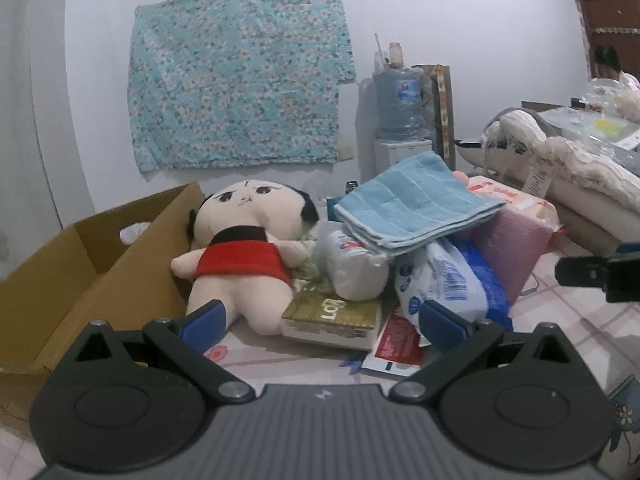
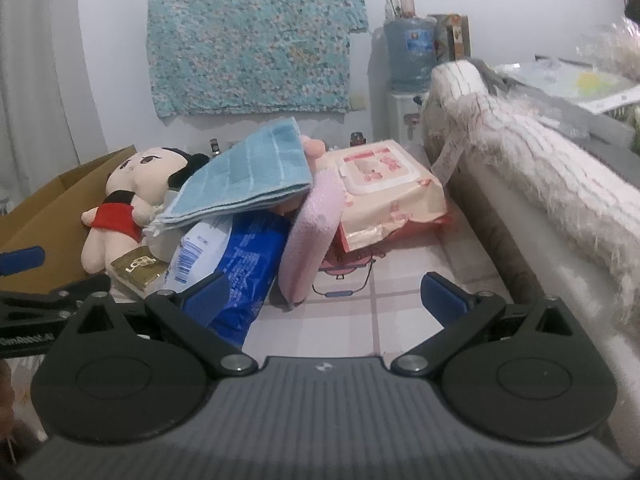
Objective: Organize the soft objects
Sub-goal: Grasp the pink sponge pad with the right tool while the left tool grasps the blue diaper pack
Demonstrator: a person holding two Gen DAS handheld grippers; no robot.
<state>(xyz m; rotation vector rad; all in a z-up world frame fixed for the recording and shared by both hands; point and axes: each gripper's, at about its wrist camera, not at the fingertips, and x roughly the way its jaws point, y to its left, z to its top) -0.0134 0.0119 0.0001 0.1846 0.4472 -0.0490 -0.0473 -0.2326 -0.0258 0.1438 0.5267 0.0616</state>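
A plush doll (image 1: 240, 256) in a red top lies against an open cardboard box (image 1: 80, 280); it also shows in the right wrist view (image 2: 120, 208). A folded blue towel (image 1: 416, 204) rests on a pile of packs, also seen in the right wrist view (image 2: 248, 180). A pink sponge (image 2: 312, 232) leans beside a pack of wipes (image 2: 384, 184). My left gripper (image 1: 324, 320) is open and empty, just short of the doll and a gold box (image 1: 332, 316). My right gripper (image 2: 324, 296) is open and empty over the tiled surface, near a blue pack (image 2: 244, 272).
A fluffy white blanket (image 2: 540, 160) lies on a ledge to the right. A water bottle on a dispenser (image 1: 400, 104) stands at the back wall under a floral cloth (image 1: 236, 80). White and blue packs (image 1: 440, 280) sit under the towel.
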